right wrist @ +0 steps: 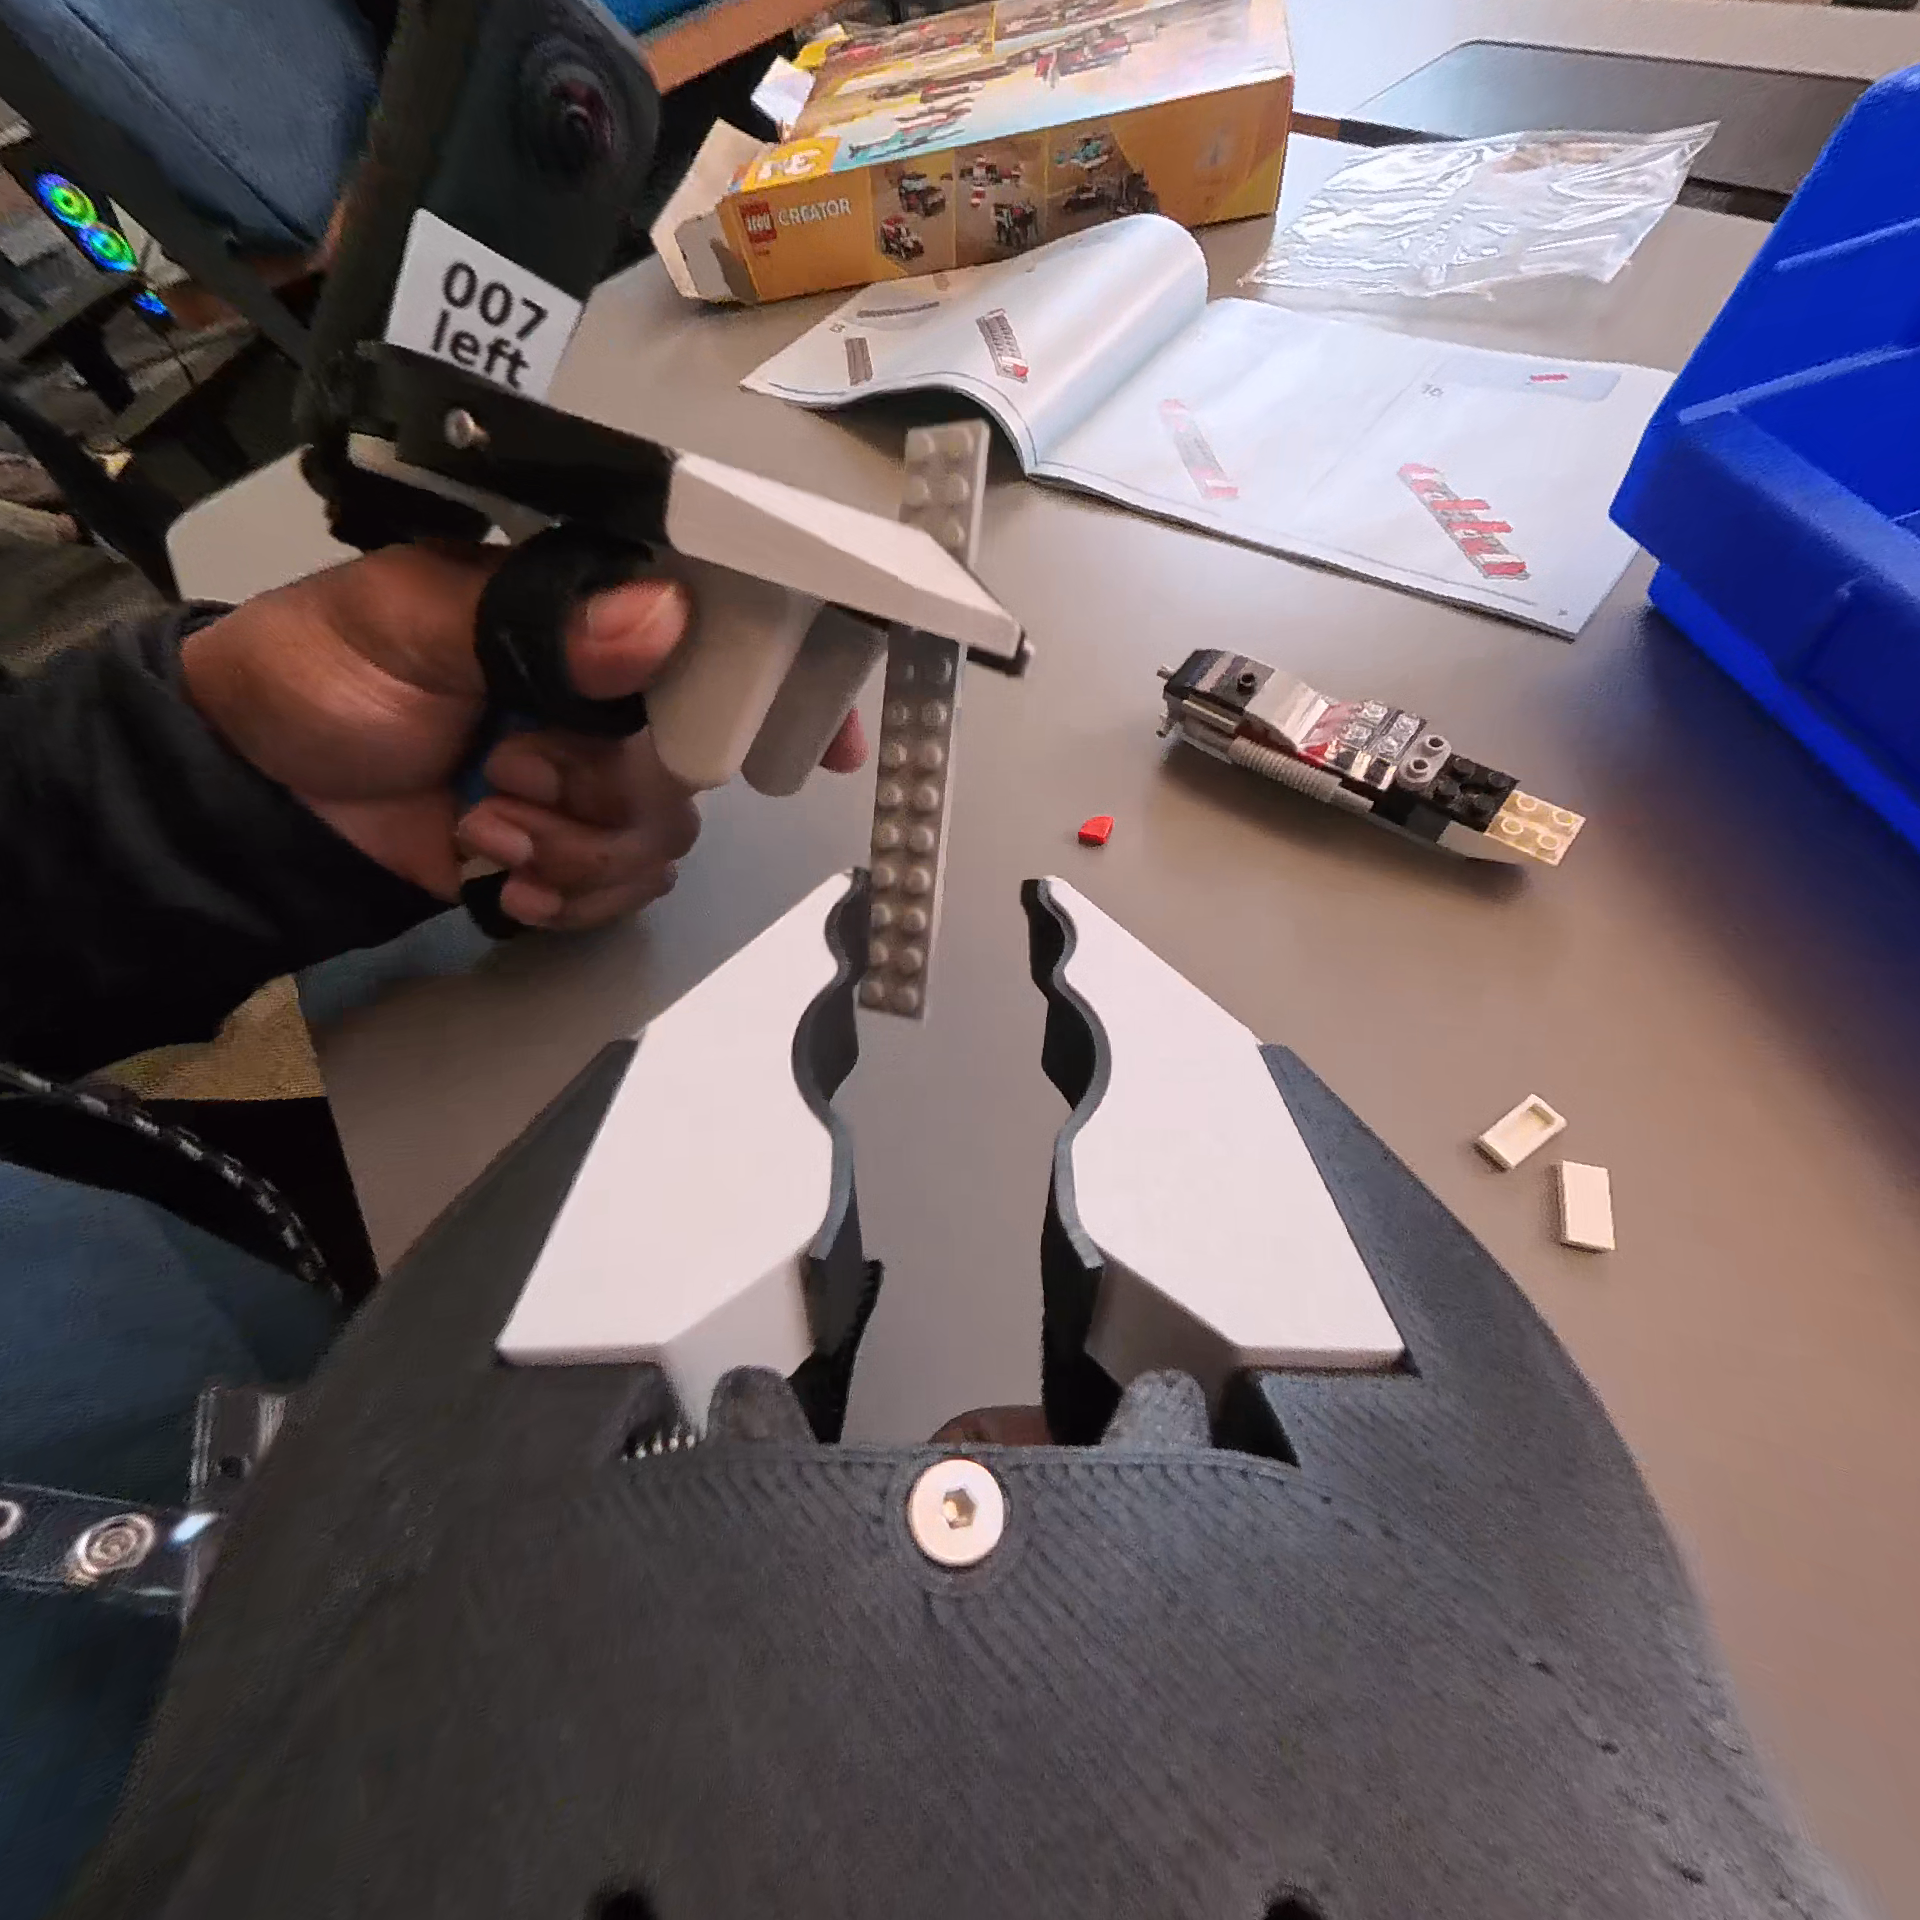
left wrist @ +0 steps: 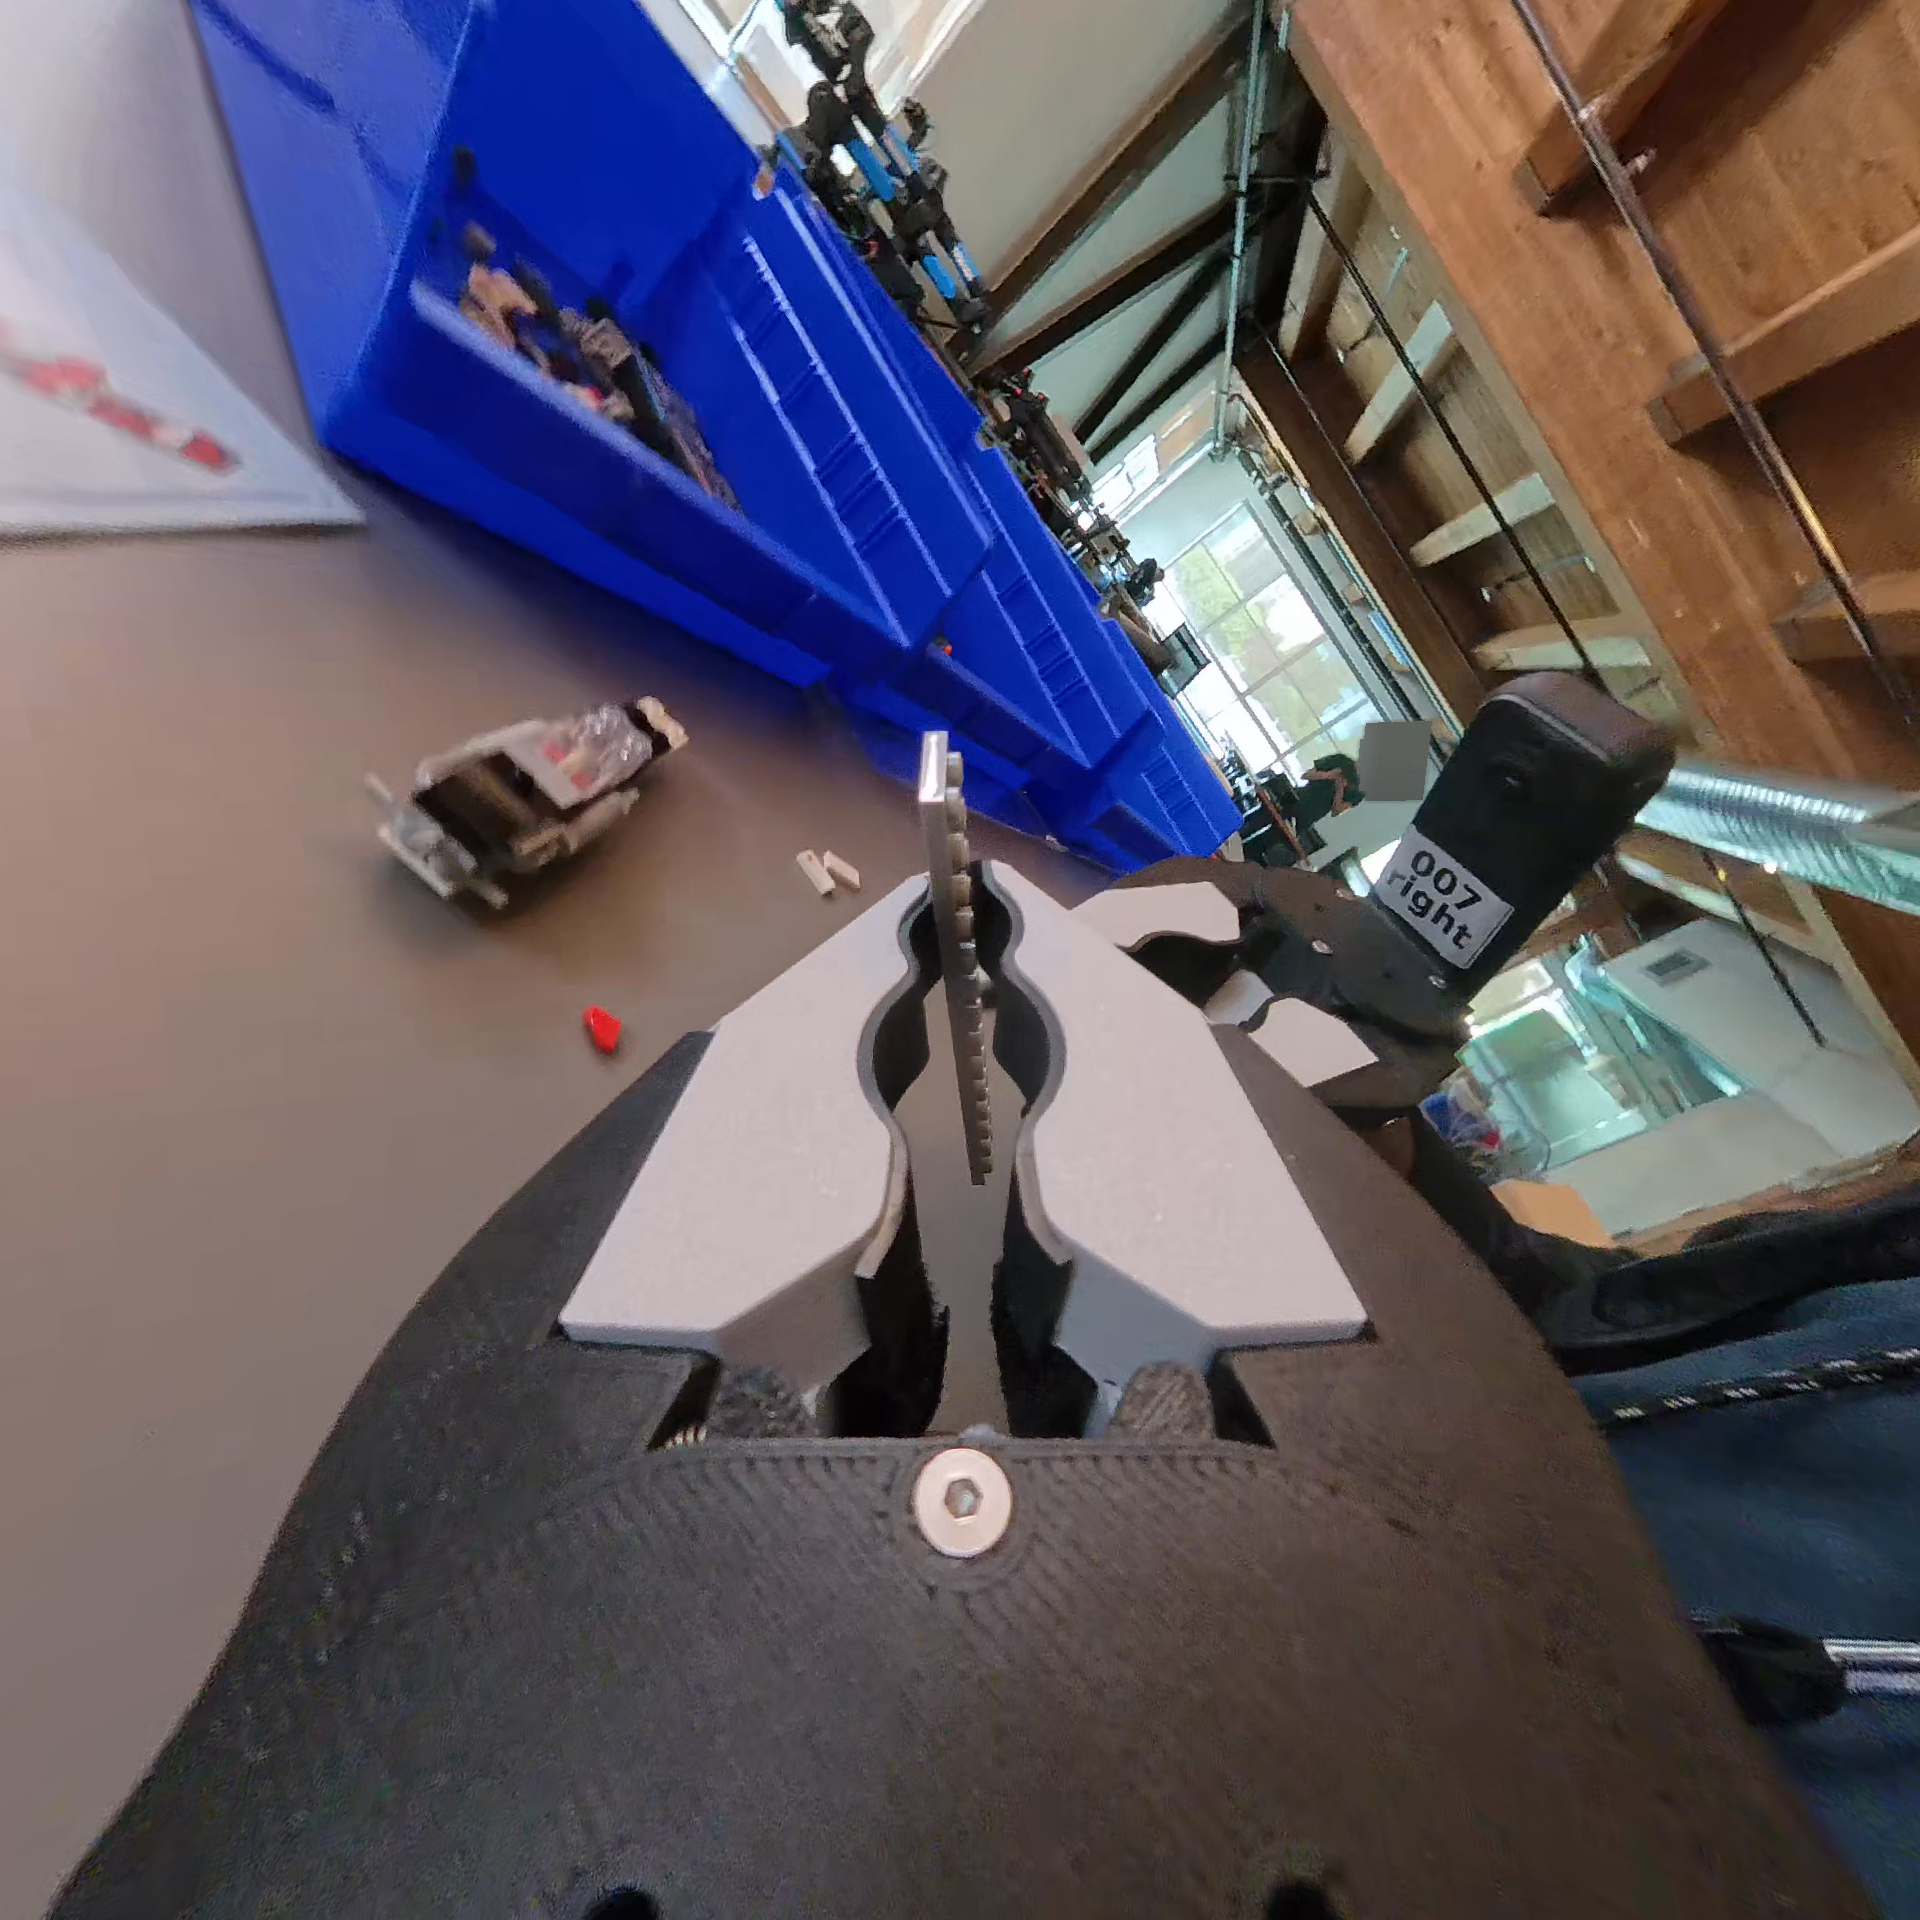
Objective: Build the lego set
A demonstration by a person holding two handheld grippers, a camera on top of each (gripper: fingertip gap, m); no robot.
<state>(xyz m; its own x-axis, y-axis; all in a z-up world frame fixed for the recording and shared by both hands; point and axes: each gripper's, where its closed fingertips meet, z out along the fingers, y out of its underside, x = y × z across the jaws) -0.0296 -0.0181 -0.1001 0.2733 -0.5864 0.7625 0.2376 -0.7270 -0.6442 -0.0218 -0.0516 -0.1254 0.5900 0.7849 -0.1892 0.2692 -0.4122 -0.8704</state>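
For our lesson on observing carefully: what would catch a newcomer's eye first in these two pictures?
First, the long grey studded plate, held upright above the table, clamped in the left gripper; the open right gripper sits just below it. Next, the half-built model lying on the grey table to the right, with a tiny red piece between them. Behind lie the open instruction booklet and blue bins.

Long grey studded plastic plate (right wrist: 920,769); small red plastic piece (right wrist: 1095,829) and two white flat tiles (right wrist: 1553,1169) lay right of it; blue plastic bin (right wrist: 1787,488) beyond.

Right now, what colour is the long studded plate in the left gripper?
Light grey plate; the right wrist view shows it best.
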